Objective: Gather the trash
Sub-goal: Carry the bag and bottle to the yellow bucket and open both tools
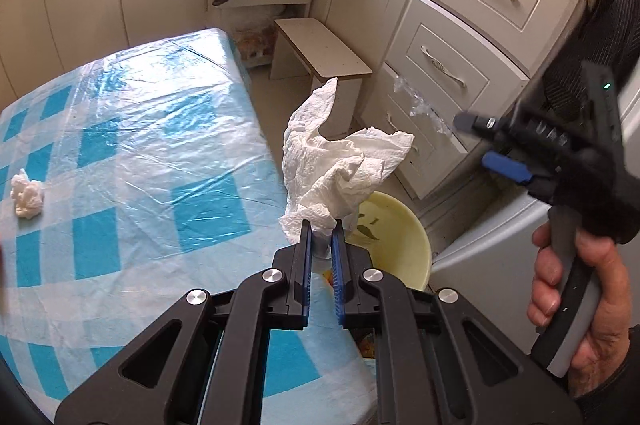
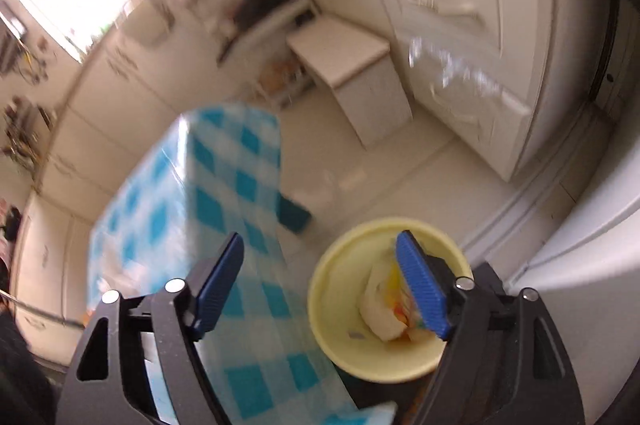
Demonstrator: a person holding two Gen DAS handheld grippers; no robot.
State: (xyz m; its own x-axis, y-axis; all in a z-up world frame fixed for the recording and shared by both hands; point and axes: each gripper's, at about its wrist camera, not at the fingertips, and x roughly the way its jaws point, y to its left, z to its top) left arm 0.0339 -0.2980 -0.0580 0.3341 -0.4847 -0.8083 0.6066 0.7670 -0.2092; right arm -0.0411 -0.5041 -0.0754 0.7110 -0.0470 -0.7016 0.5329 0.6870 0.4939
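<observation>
1. Left wrist view: the left tool (image 1: 321,225) is closed narrow on a white paper towel (image 1: 336,165), pinched at its lower end. The loose sheet stands up and fans out beyond the tips.

2. Just past those tips and lower down sits a pale yellow bin (image 1: 404,245) on the floor, beside the edge of the worktop (image 1: 132,145). The towel hangs over the bin's near rim, slightly to the worktop side of its centre. The relation that matters: the bin mouth lies ahead, below and a little to the right of the left tool.

3. My judgement: a short move forward and right, then a release, should drop the towel in. Its spread upper flap could catch on the rim.

4. Right wrist view, blurred: the right tool (image 2: 320,285) is spread wide and holds nothing. It looks down over the same bin (image 2: 332,305), where earlier trash (image 2: 384,309) already lies. The right pad overlaps the bin's opening.

5. In the left view the right tool (image 1: 484,143) is off to the right, near the drawers (image 1: 460,73), clear of the towel.

6. Farther out, a crumpled tissue (image 1: 27,196) lies on the worktop, well apart from both tools, on the left side. The left hand is the nearer for it, I judge.
</observation>
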